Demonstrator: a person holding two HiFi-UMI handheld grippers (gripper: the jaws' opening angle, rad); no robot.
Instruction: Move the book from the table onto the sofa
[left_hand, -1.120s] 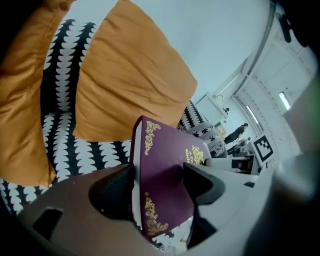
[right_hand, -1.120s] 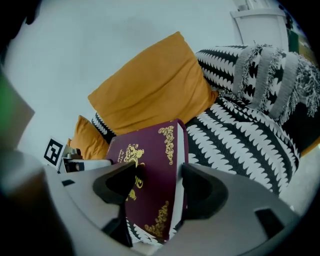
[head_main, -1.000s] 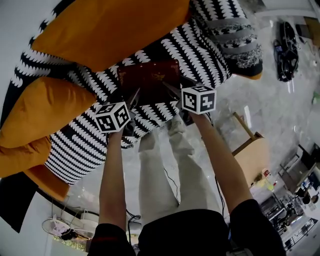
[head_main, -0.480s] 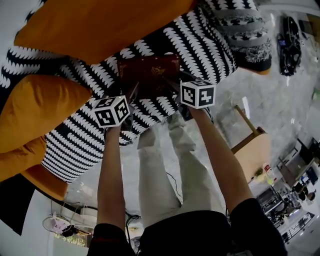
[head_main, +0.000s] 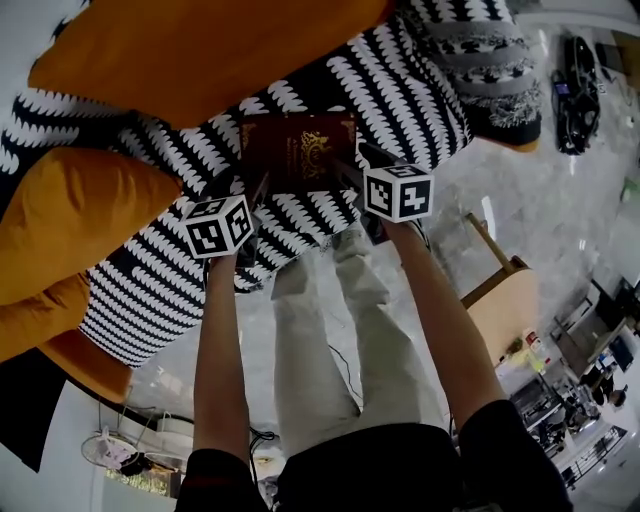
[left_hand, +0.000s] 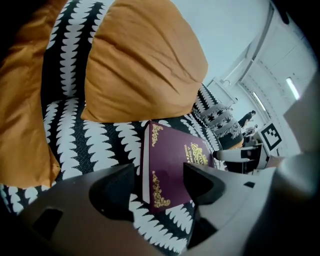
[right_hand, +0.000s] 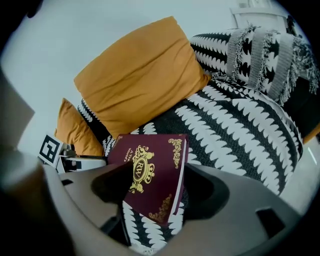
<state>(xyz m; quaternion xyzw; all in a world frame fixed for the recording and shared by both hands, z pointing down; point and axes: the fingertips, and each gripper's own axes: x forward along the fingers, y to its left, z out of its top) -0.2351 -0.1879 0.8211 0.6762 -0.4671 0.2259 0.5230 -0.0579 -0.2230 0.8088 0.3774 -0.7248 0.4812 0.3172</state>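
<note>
The maroon hardcover book with gold ornament on its cover (head_main: 297, 150) lies flat on the seat of the black-and-white leaf-patterned sofa (head_main: 400, 90), just in front of the big orange back cushion (head_main: 200, 50). A second orange cushion (head_main: 80, 220) sits further along the seat on your left, and a fringed black-and-white throw pillow (head_main: 480, 60) is at the far end on your right.

Your left gripper (left_hand: 159, 177) points down at the book's near left corner. Its jaws stand apart with that corner between them, and a strip of patterned fabric shows between the book's spine and one jaw, so nothing is clamped.

Your right gripper (right_hand: 155, 185) is at the near right corner. Its jaws have just been opening and now stand wide. The corner of the book sits between them, but the pads are not pressing on it.

Both marker cubes hang over the seat's front edge, and your arms reach out above the pale marble floor (head_main: 560, 220).
</note>
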